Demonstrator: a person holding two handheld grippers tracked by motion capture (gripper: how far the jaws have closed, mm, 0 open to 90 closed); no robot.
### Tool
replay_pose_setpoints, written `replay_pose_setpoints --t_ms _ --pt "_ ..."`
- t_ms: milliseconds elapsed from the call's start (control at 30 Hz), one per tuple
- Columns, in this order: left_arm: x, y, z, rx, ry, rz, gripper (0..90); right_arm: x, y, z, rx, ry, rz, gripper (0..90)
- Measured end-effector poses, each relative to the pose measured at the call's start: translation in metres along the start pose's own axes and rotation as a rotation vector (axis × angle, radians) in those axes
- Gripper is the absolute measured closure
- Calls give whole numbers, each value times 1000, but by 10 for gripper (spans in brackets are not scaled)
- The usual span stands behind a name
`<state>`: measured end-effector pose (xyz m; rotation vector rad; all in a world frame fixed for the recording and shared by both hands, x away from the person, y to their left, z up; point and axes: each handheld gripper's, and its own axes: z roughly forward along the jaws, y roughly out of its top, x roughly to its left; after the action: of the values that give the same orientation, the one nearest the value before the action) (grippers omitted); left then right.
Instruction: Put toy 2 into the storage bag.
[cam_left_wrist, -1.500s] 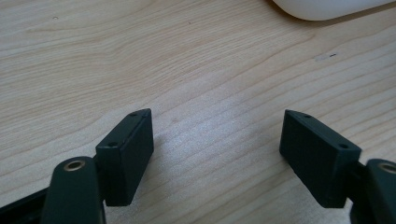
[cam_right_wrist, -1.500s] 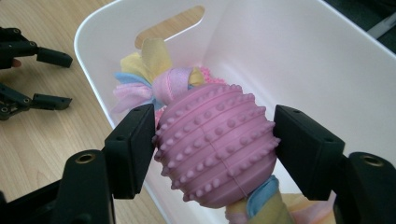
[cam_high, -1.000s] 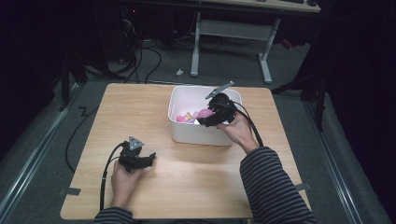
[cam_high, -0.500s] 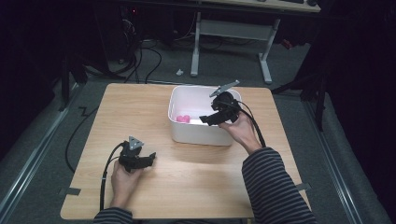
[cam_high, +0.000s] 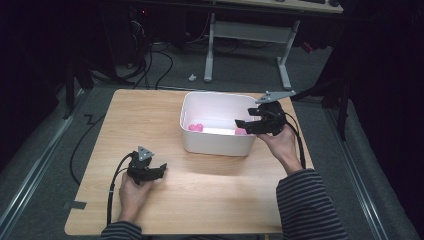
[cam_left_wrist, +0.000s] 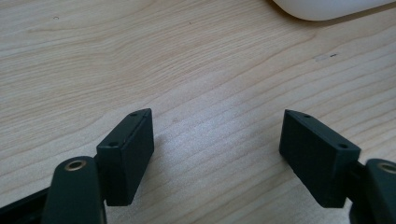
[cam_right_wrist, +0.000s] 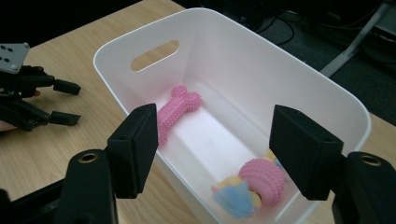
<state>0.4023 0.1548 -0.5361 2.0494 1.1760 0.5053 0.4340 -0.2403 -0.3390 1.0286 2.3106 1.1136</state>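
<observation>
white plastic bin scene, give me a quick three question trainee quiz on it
1. True or false: the pink rubber bone toy lies inside the white plastic bin.
2. Which gripper hangs over the bin's rim: A left gripper, B right gripper?
3. Fill in: the left gripper's open jaws rest over the bare ____ table.

Key: 1 true; 2 B; 3 wooden.

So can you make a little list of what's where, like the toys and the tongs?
bin: white bin on wooden table
toys in bin: pink bone toy, pink ring toy
right tongs: above bin's edge, jaws apart after just closing further, holding nothing
left tongs: low over bare table, open, holding nothing
</observation>
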Motion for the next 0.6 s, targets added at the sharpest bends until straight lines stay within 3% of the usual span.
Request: replay_pose_setpoints --t_ms 367,600 --pt "0 0 0 -1 -1 -1 264 -18 -35 -48 -72 -43 90 353" --pt "0 0 0 -1 0 -1 265 -29 -56 -67 -67 -88 129 360"
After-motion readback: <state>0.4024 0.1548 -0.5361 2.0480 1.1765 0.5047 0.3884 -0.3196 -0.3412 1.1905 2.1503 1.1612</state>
